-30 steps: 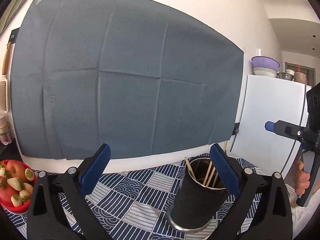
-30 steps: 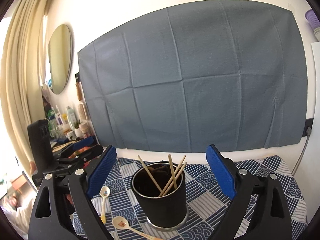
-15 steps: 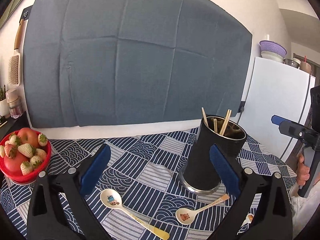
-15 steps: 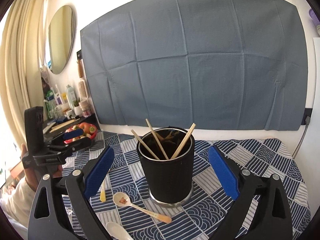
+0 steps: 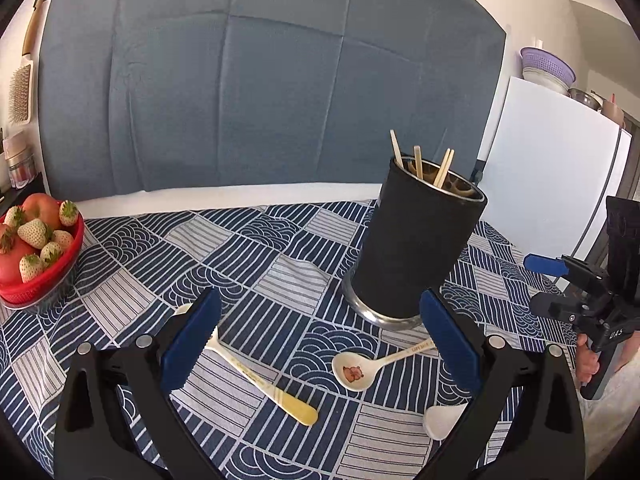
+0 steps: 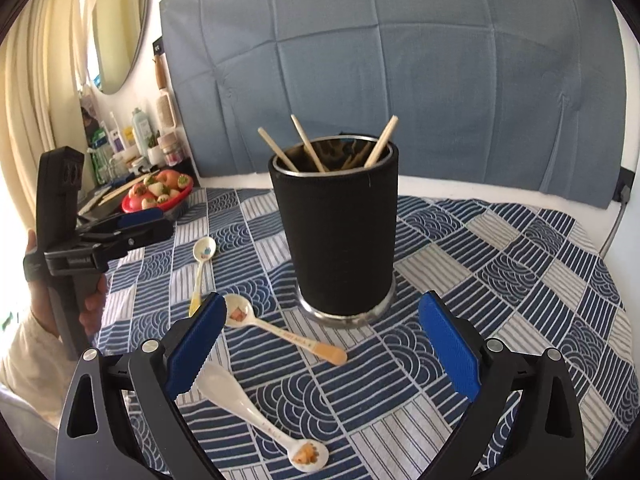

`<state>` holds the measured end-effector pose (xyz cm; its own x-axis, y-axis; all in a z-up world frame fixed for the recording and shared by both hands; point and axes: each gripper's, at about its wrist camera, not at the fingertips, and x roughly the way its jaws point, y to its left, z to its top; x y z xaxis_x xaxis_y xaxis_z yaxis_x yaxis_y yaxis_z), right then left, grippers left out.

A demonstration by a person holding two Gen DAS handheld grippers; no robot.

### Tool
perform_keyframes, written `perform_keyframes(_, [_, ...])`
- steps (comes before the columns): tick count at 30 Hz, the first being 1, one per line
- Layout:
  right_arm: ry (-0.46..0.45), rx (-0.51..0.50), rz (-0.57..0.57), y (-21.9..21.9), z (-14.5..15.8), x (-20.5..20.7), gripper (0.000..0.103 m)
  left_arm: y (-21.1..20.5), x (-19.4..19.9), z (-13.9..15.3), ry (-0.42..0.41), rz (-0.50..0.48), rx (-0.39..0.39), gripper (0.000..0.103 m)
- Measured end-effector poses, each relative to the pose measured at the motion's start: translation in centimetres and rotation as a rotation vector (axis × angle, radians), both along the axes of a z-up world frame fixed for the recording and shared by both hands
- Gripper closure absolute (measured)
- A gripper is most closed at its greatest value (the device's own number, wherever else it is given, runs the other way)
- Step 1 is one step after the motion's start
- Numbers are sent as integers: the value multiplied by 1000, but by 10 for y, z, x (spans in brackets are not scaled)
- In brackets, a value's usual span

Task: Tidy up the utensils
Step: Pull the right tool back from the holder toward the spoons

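A black utensil cup [image 5: 416, 248] [image 6: 336, 232] with several chopsticks [image 6: 308, 148] stands on the blue patterned tablecloth [image 5: 280, 272]. Three white spoons lie in front of it. In the left wrist view: one with a yellow handle tip [image 5: 256, 376], one with a picture in the bowl [image 5: 360, 372], one partly hidden behind my finger [image 5: 440, 420]. In the right wrist view: a far spoon [image 6: 200, 264], a middle spoon [image 6: 280, 332], a near spoon [image 6: 256, 412]. My left gripper [image 5: 320, 344] and right gripper [image 6: 320, 352] are both open and empty above the spoons.
A red bowl of strawberries and an apple [image 5: 32, 248] [image 6: 160, 192] sits at the table's left. A white fridge [image 5: 552, 168] stands to the right. Bottles [image 6: 136, 136] line a shelf at the far left. A grey cloth [image 5: 260, 80] hangs on the wall.
Both grippers have tilted downward, bringing the tablecloth and spoons into view. Both stay open and empty.
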<state>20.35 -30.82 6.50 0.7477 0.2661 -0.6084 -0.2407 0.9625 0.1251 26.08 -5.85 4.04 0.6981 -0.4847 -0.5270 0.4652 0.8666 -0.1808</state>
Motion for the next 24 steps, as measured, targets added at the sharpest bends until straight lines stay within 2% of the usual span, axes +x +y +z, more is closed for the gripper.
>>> perform_keyframes(8, [102, -28, 0, -3, -40, -10, 10, -9, -8, -30, 90, -21, 35, 6])
perform_keyframes(16, [139, -77, 49, 6, -54, -22, 10, -22, -22, -44, 139, -66, 60, 6])
perform_keyframes(24, [172, -91, 42, 10, -73, -34, 10, -38, -35, -55, 204, -134, 71, 6])
